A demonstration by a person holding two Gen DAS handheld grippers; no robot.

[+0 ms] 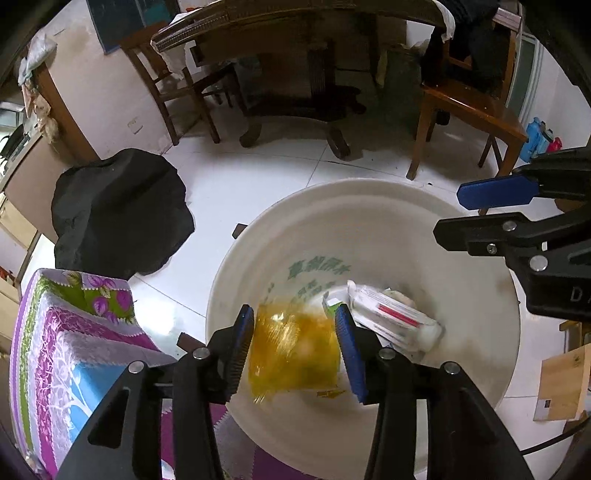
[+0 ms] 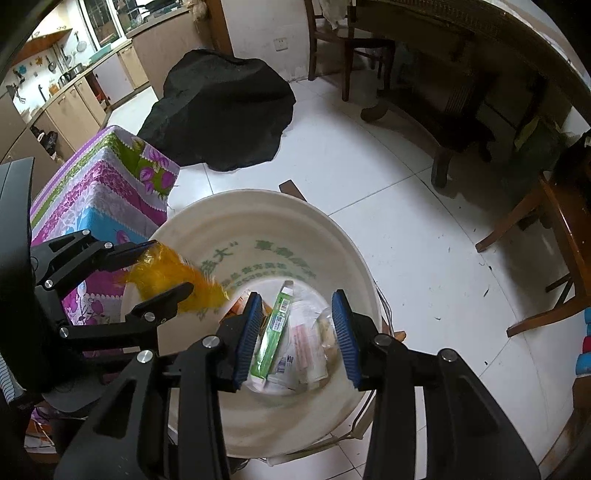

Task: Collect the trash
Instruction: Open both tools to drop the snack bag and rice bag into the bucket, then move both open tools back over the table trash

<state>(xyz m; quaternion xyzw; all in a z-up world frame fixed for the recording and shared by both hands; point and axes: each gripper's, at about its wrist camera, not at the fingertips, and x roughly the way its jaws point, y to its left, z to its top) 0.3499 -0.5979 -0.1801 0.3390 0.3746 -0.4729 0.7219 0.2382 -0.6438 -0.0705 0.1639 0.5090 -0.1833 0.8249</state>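
A white bucket (image 1: 461, 229) (image 2: 207, 210) with green lettering stands on the floor and holds several pieces of trash: a green tube box (image 2: 275, 328) and white packets (image 1: 391, 314) (image 2: 306, 343). A yellow plastic wrapper (image 1: 295, 350) (image 2: 173, 273), blurred, is between the open fingers of my left gripper (image 1: 295, 350) (image 2: 162, 271) over the bucket. I cannot tell whether the pads touch it. My right gripper (image 2: 297, 339) (image 1: 465, 210) is open and empty above the bucket's inside.
A small table with a purple flowered cloth (image 1: 74, 350) (image 2: 107, 184) stands beside the bucket. A black cloth heap (image 1: 118, 210) (image 2: 221, 110) lies on the white tiled floor. Wooden chairs (image 1: 465, 107) and a dining table (image 1: 295, 29) stand behind. A cardboard box (image 1: 565, 384) stands at the right.
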